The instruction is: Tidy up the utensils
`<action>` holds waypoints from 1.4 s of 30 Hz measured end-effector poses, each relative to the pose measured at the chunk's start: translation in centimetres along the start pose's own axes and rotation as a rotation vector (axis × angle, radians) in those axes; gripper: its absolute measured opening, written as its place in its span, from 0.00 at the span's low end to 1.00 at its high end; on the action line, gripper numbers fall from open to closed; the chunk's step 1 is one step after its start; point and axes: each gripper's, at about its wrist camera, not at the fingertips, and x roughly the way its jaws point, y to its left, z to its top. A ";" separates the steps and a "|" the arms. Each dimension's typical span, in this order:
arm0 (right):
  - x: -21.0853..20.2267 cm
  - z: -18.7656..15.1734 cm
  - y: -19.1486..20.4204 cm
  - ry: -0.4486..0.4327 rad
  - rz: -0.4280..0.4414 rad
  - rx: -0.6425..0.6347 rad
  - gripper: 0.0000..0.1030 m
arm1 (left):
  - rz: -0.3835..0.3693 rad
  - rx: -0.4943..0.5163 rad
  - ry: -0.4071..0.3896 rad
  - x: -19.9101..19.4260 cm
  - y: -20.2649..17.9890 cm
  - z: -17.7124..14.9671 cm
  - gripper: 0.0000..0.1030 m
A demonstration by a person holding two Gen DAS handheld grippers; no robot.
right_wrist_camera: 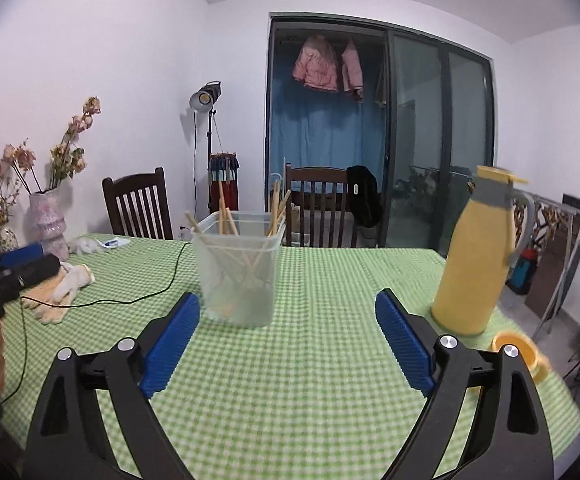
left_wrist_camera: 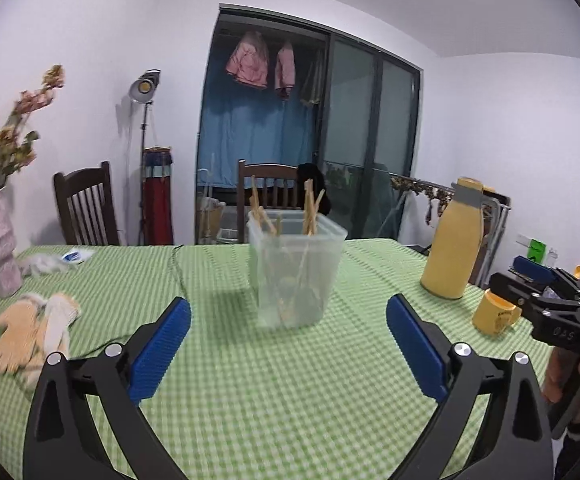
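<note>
Green checked tablecloth [right_wrist_camera: 310, 360]: chopsticks [right_wrist_camera: 225, 216] standing in clear tub [right_wrist_camera: 235, 276], centre; none loose. Left gripper [left_wrist_camera: 287, 344], right gripper [right_wrist_camera: 287, 340]: near, jaws wide, empty. Sorting appears complete.

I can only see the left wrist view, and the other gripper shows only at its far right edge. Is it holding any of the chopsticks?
Observer: No. The right gripper is open, with nothing between its blue pads.
Operator: What stands left of the pink vase? My picture cuts off there.
Observer: A small vase of dried twigs stands right beside the pink vase.
Operator: Where does the black cable go?
Observer: The cable curves past the gloves and on toward the near left.
</note>
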 end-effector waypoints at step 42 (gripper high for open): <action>-9.2 -15.9 6.5 -0.048 -0.119 0.045 0.85 | 0.099 0.087 -0.093 -10.2 -2.9 -19.0 0.92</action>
